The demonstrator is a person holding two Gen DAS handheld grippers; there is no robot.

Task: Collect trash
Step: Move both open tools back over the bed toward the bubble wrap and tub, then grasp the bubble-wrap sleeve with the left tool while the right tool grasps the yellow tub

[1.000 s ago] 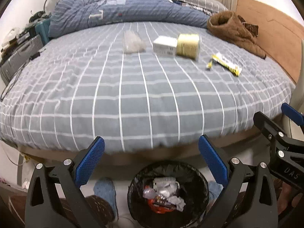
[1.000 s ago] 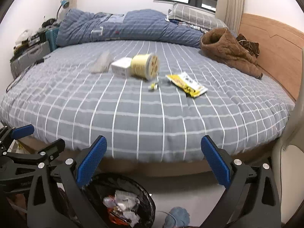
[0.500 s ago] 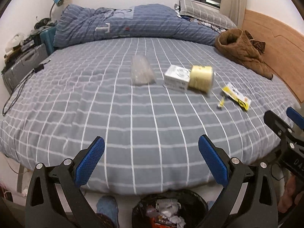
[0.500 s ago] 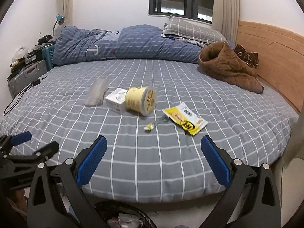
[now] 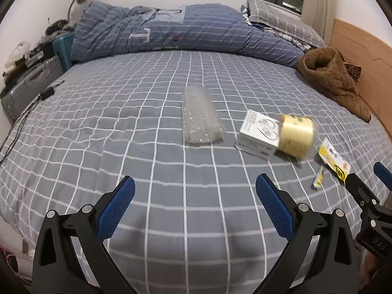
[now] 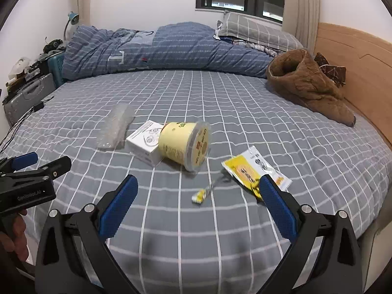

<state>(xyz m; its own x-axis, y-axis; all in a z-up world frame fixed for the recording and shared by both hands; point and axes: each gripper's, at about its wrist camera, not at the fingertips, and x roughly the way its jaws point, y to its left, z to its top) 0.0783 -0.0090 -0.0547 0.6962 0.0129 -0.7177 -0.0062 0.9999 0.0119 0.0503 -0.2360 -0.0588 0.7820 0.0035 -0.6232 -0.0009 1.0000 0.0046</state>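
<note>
Left wrist view, sweeping left to right across the grey checked bedspread: the left gripper hangs low over the near edge, blue pads spread wide with only sheet between them. Up ahead lies the bubble wrap, a clear strip whose long axis runs away from the camera, straight up the bed. Right of it sits the white box, one corner turned toward us, and touching its right side is the yellow cup, tipped over and blurred, so its print cannot be read here. Further right, the yellow wrapper lies on a slant, its lower end cut off behind the right gripper's finger, with a small yellow scrap just beside it.

Right wrist view, same sweep: at the far left edge the left gripper pokes in sideways, a hand gripping its handle, partly out of frame. The right gripper is gaping too, gripping nothing. Bubble wrap slants away to the upper right; the white box leans against the cup, which lies on its side, lidded mouth pointing right and toward the camera. The scrap sits between the fingers, apart from both. The wrapper points down-right, its lower corner hidden behind the right finger. A brown jacket is slumped far right by the headboard.
</note>
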